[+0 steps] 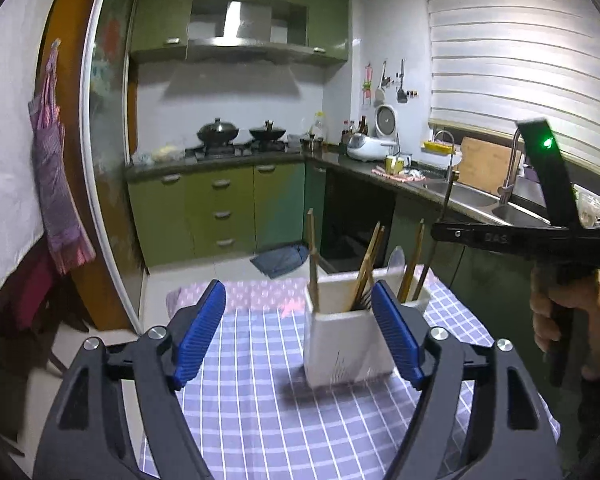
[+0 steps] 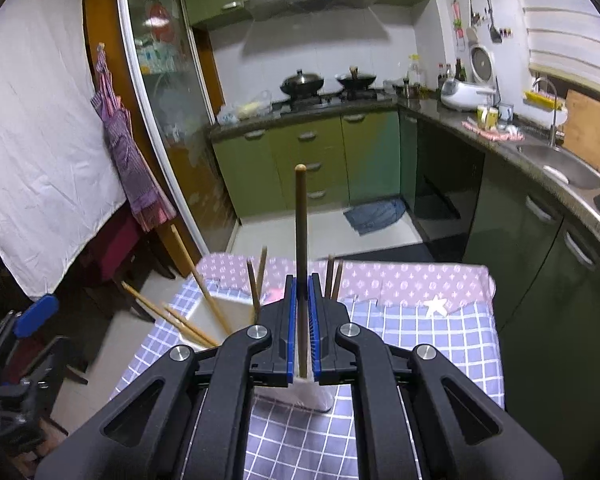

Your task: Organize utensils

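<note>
Wooden chopstick (image 2: 300, 240) upright above white holder (image 1: 340, 344)

One holder (image 1: 340, 340), two woks (image 1: 218, 132), two grippers (image 1: 300, 332).

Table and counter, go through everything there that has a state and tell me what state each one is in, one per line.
Left gripper: open, nothing between its pads.
Right gripper: shut on a dark chopstick, held upright.
White utensil holder: upright on the checked tablecloth, holding chopsticks that lean at different angles.
Two woks: on the stove, the left one lidded.
Window blind: lowered.
</note>
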A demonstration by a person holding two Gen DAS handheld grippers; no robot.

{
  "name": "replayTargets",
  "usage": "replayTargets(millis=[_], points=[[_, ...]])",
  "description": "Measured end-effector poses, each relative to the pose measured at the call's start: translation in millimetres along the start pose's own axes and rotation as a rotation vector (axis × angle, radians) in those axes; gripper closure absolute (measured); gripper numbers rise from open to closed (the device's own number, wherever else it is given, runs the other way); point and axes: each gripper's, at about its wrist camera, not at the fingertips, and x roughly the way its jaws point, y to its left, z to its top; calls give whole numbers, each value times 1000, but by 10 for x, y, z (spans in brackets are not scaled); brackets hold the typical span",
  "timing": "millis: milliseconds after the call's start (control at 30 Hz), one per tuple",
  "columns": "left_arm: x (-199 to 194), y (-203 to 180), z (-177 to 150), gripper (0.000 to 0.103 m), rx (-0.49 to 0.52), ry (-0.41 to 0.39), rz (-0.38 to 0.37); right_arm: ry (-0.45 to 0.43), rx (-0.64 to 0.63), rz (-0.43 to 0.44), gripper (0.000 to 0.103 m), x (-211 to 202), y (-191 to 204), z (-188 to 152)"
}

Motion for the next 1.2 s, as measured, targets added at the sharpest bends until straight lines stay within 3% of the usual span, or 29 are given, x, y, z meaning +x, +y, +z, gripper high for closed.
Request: replayTargets(millis=[167,367,433,500,633,700,767,933,1000,1200], points=[[-81,180,-227,25,-79,31,-2,34,-9,1,96,141,42,-174],[-95,225,-460,24,-117,64,1,38,-15,-7,93,136,48,-278],[-94,227,-512,24,-120,78,0,18,-10,-12,83,35,37,-315],[-148,231,-571,22,-123,74,8,-15,-8,-12,83,-151,45,-385],[-287,235,-644,16,-116,43,35,-66,-8,-13,66,-539,59,-612],[-355,219,-691,14,-108,38,38,-77,-16,-31,65,-713,80,-815],[-428,176,-750,13,-90,39,37,-87,-20,-49,55,-846,95,-995],[-607,91,-868,8,-70,45,30,-121,8,-44,11,-1243,113,-1584],[-720,87,-908,7,-81,46,23,-141,12,-44,5,-1414,136,-1774],[-1124,52,-996,7,-103,21,29,-202,-34,-100,5,-1958,334,-2150]])
